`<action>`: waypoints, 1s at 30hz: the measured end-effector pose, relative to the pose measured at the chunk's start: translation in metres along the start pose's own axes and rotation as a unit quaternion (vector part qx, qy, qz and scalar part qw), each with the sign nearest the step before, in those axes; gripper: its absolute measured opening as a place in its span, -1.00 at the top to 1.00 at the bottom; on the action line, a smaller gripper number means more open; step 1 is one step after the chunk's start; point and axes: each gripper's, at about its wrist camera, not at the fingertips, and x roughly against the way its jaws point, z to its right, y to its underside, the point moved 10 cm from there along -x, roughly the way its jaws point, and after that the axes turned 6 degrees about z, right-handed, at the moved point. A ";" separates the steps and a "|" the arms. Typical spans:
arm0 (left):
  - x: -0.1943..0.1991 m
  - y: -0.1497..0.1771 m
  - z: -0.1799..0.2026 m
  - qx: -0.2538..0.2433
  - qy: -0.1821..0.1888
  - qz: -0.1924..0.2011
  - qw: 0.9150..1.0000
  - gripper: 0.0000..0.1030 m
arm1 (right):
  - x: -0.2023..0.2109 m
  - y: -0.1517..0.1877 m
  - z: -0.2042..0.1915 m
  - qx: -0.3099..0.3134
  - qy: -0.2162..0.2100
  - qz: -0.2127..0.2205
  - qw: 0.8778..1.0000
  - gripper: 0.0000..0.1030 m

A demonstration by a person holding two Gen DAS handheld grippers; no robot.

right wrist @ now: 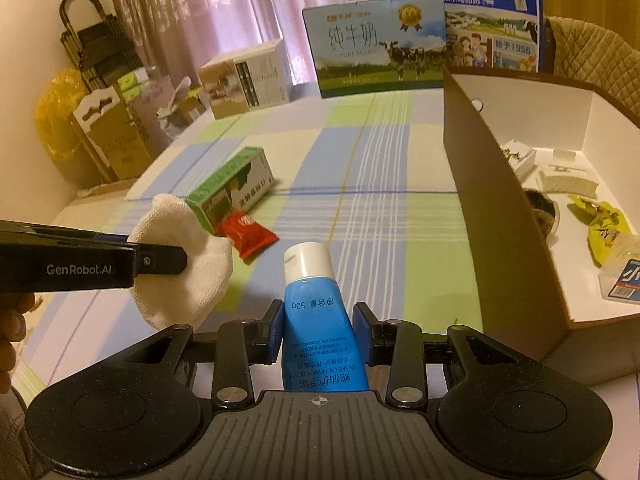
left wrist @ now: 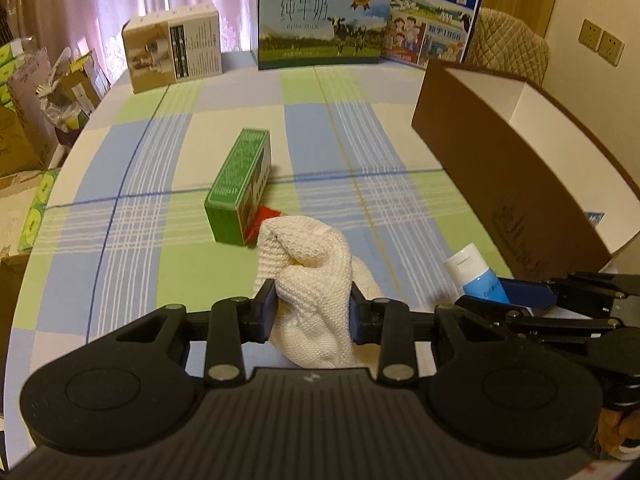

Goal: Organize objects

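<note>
- My left gripper [left wrist: 313, 312] is clamped on a bunched white knitted cloth [left wrist: 316, 280], its blue pads pressed into both sides, and the cloth hangs clear of the table.
- My right gripper [right wrist: 319, 332] is closed on a blue hand-cream tube [right wrist: 316, 320], pads against its sides, white cap pointing away from me, the tube lifted off the cloth-covered surface.
- From the right wrist view the left gripper comes in from the left edge, with the cloth just beside the tube.
- Beyond both, a green carton [left wrist: 240, 188] lies on its side on the checked tablecloth [left wrist: 160, 140], and a red snack packet [right wrist: 248, 234] touches its near end.
- To my right stands an open brown cardboard box [right wrist: 500, 200] with a white inside; it already holds a yellow packet [right wrist: 604, 228], small white boxes [right wrist: 564, 176] and a blue-labelled item at its near corner.
- Along the far edge stand a beige carton [left wrist: 174, 48] and two milk cartons [left wrist: 320, 20], one with a cow, one blue behind it.
- A padded chair back [left wrist: 508, 40] shows past the box, curtains behind.
</note>
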 end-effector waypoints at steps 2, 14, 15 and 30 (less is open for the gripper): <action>0.004 -0.006 0.002 0.003 -0.001 0.006 1.000 0.42 | 0.006 -0.008 -0.001 -0.004 -0.004 0.011 1.000 0.35; 0.030 -0.049 0.034 -0.006 0.022 0.054 0.998 0.42 | 0.060 -0.068 0.022 -0.054 -0.016 0.094 0.994 0.35; 0.032 -0.053 0.037 -0.005 0.026 0.058 0.998 0.42 | 0.064 -0.072 0.026 -0.058 -0.015 0.098 0.993 0.35; 0.035 -0.112 0.141 -0.042 0.108 0.092 0.989 0.42 | 0.121 -0.112 0.145 -0.106 0.065 0.140 0.982 0.35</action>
